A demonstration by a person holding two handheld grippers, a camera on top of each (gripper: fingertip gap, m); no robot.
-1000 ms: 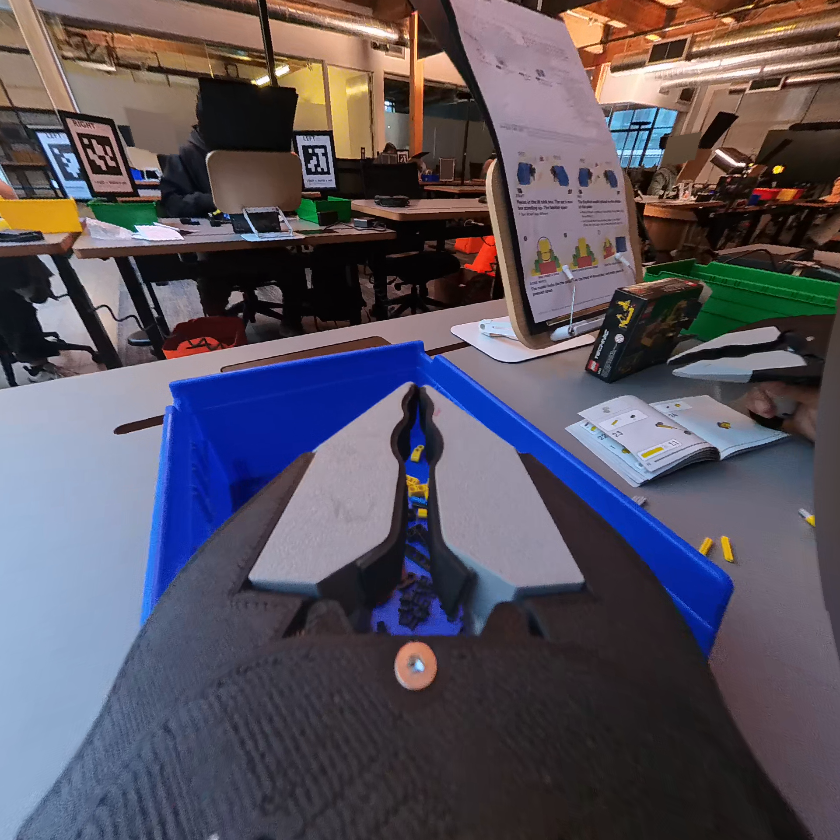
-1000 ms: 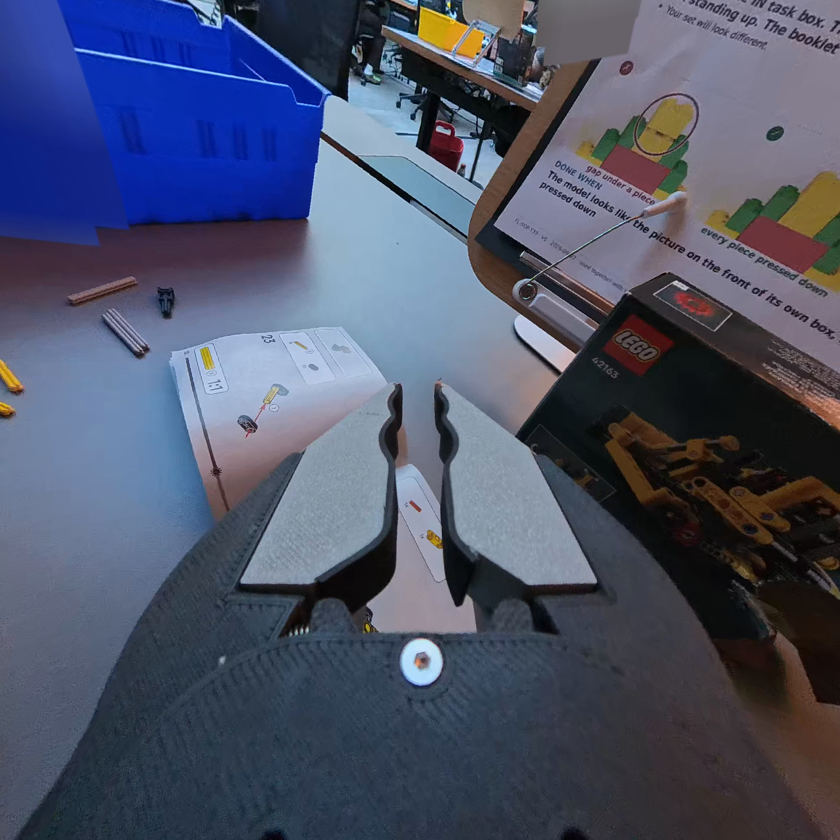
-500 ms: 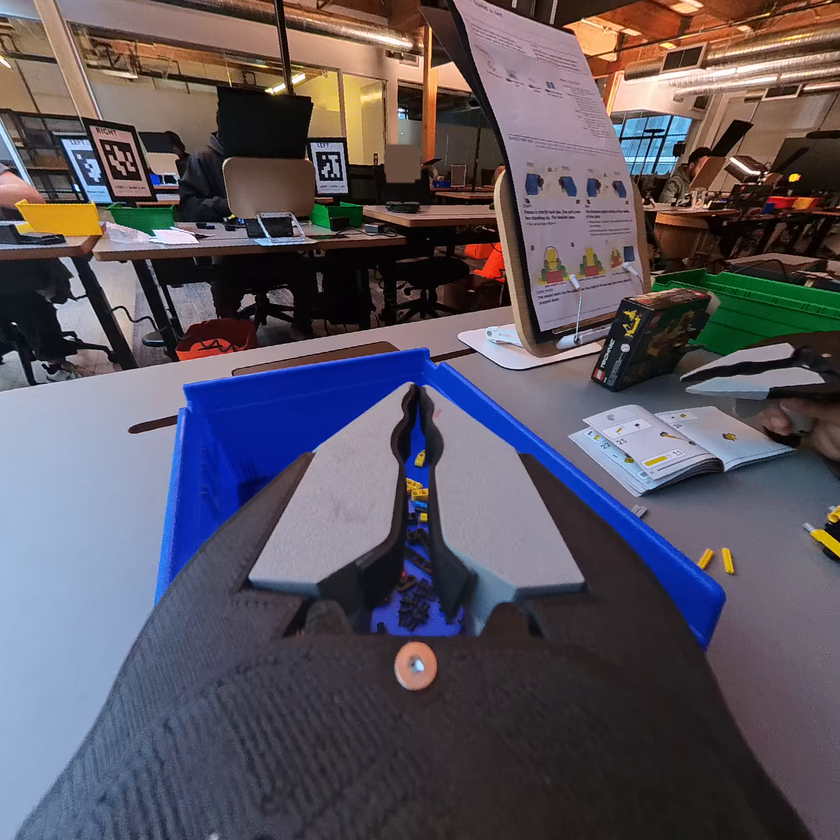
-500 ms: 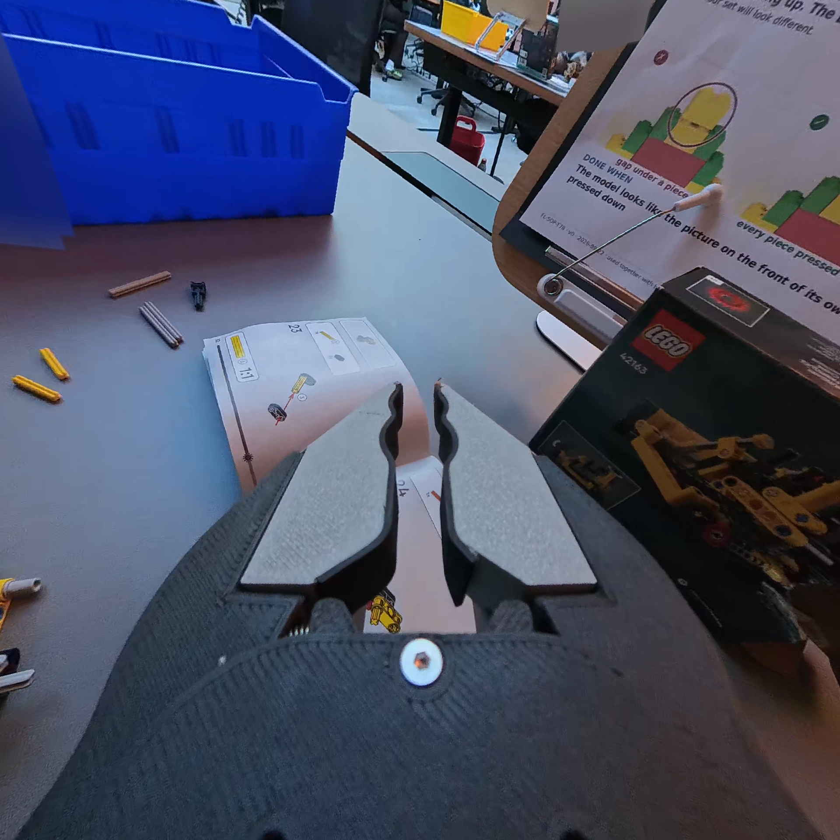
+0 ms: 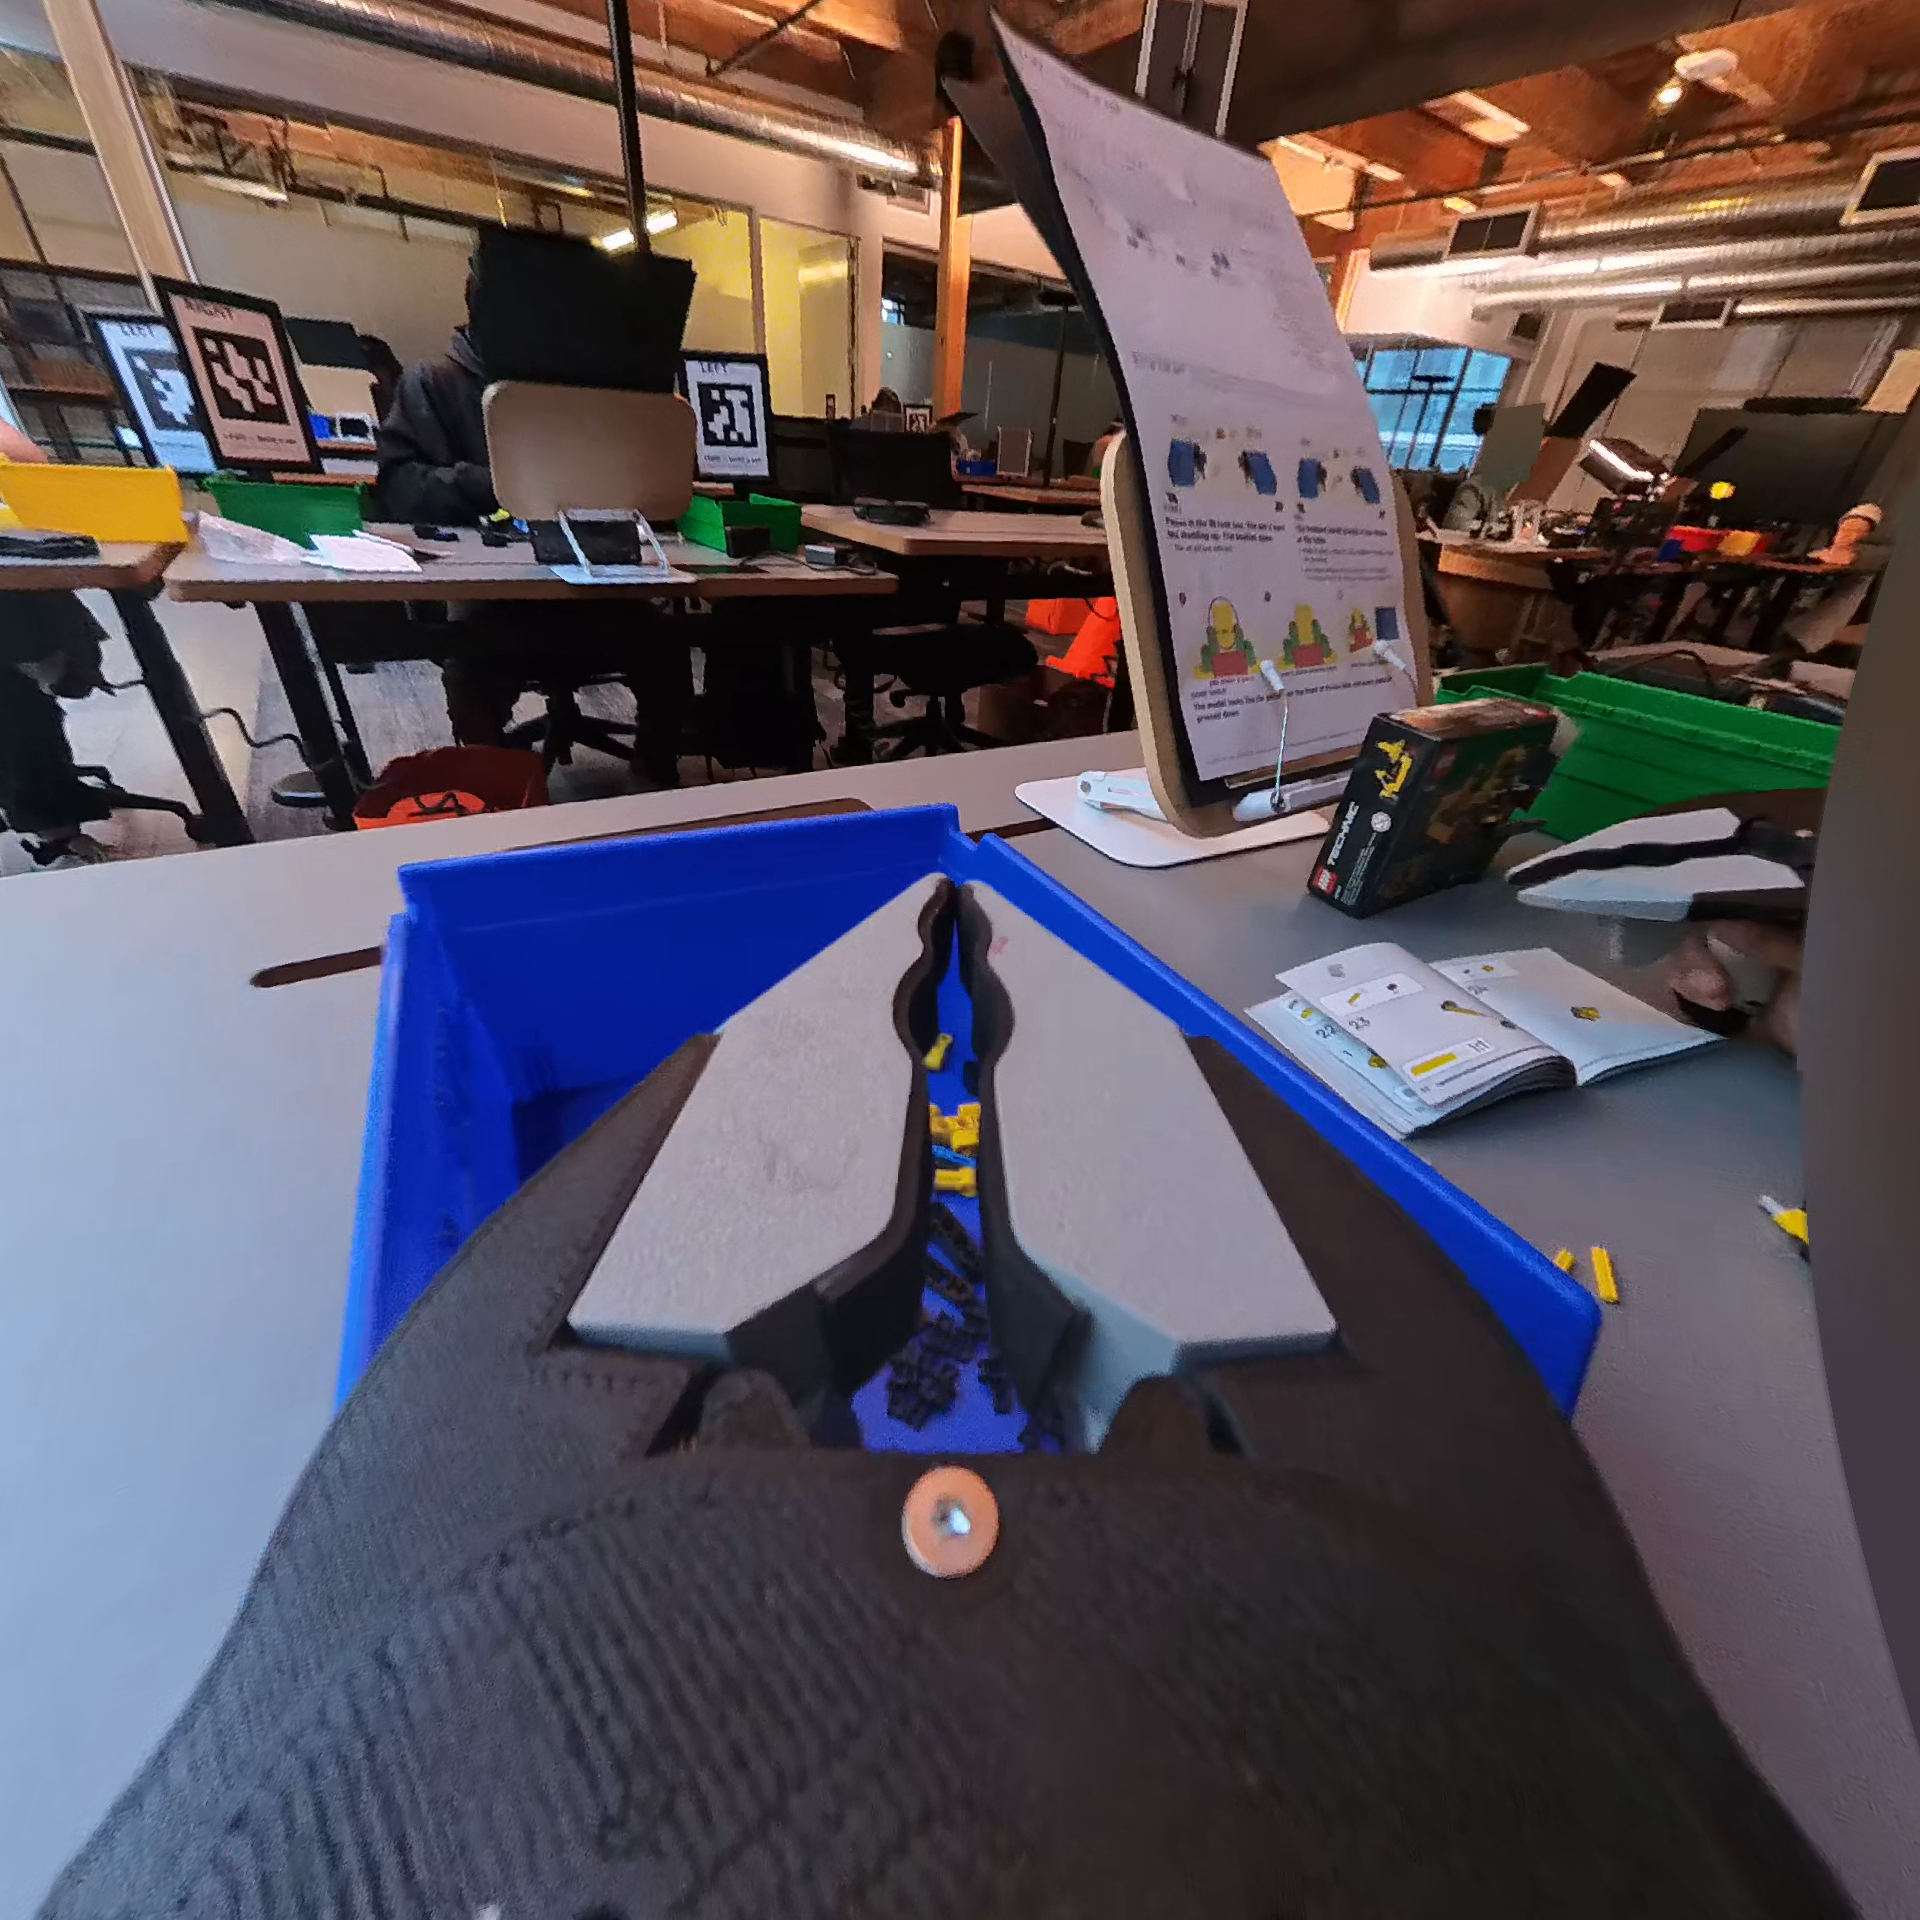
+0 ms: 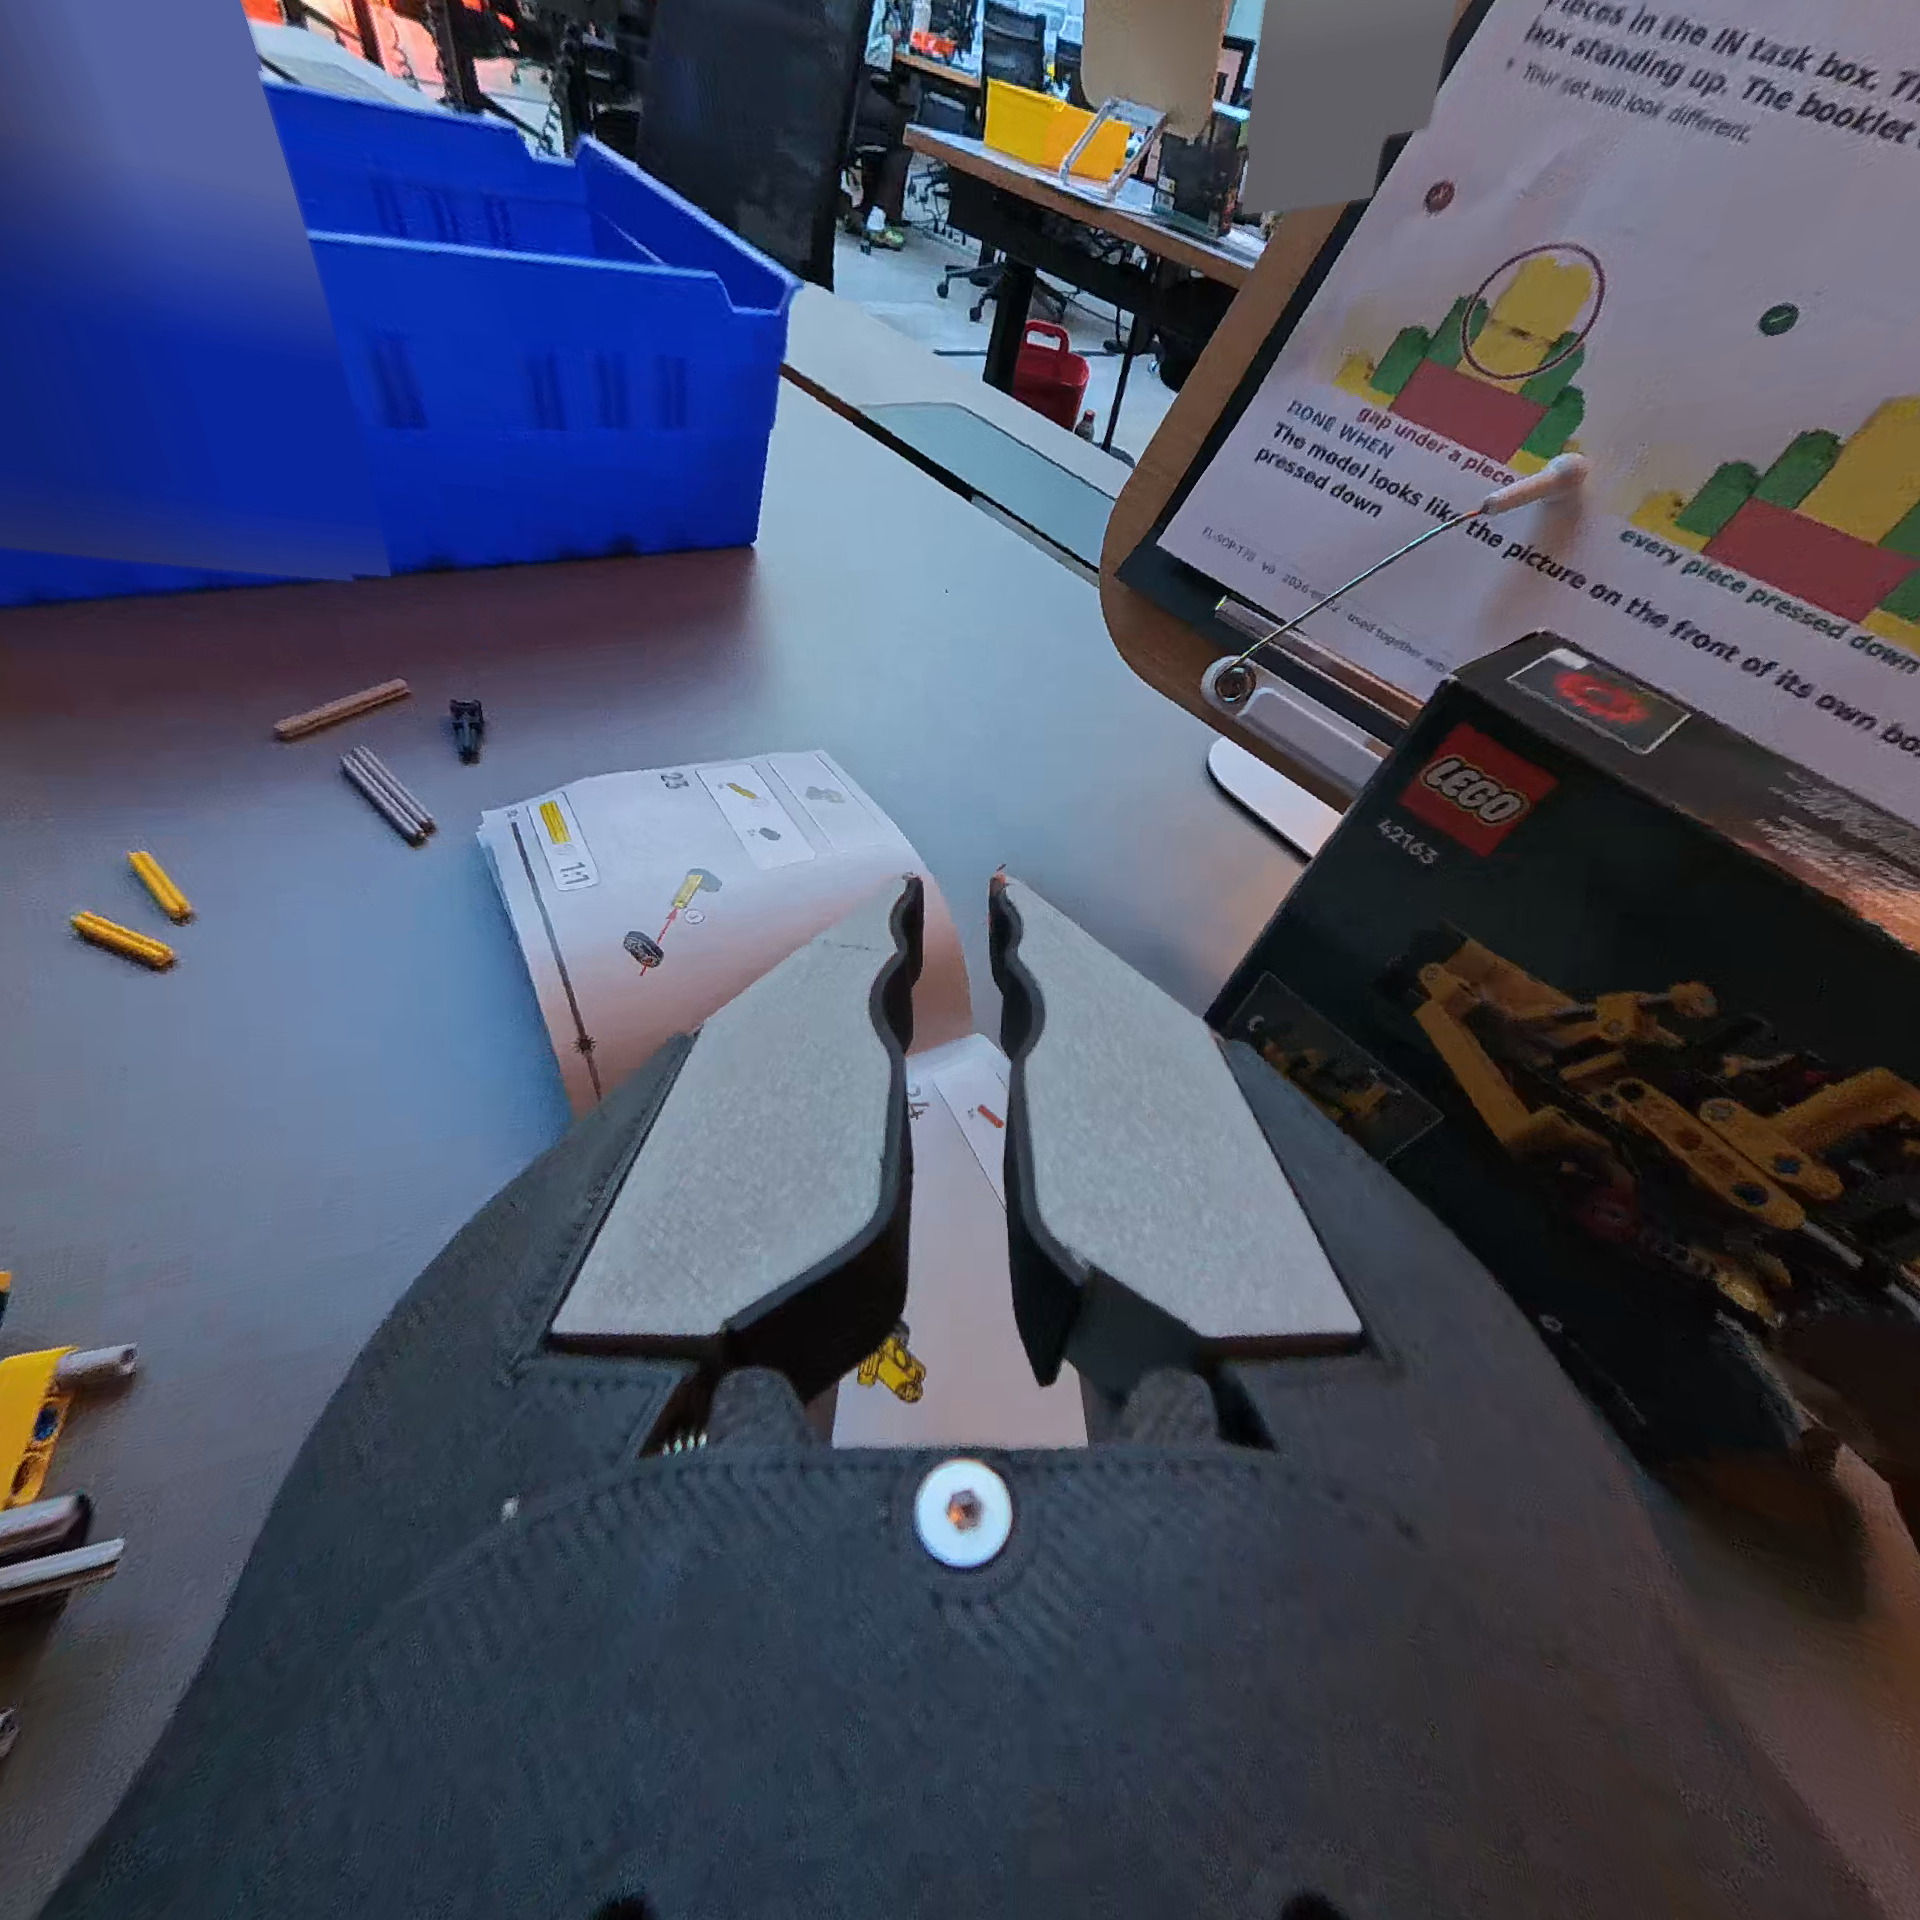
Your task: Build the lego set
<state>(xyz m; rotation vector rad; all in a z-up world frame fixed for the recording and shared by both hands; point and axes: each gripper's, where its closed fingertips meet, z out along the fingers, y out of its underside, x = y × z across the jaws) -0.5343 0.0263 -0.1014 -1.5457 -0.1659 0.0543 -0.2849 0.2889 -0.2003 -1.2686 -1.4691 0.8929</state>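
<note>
1. Blue bin (image 5: pixel 665 997) on the grey table (image 5: pixel 156 1143) holds loose yellow and black lego pieces (image 5: pixel 951 1132); the left gripper (image 5: pixel 954 894) hangs over it, tips nearly touching, empty.
2. The right gripper (image 6: pixel 951 883) sits slightly parted and empty above the open booklet (image 6: pixel 665 862), near the lego box (image 6: pixel 1558 935).

Left hand-held gripper (image 5: pixel 954 902) tips nearly touching; right hand-held gripper (image 6: pixel 954 902) slightly parted, level

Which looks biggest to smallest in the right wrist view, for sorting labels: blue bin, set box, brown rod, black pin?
1. blue bin
2. set box, nearer the camera, so unsure
3. brown rod
4. black pin
</note>
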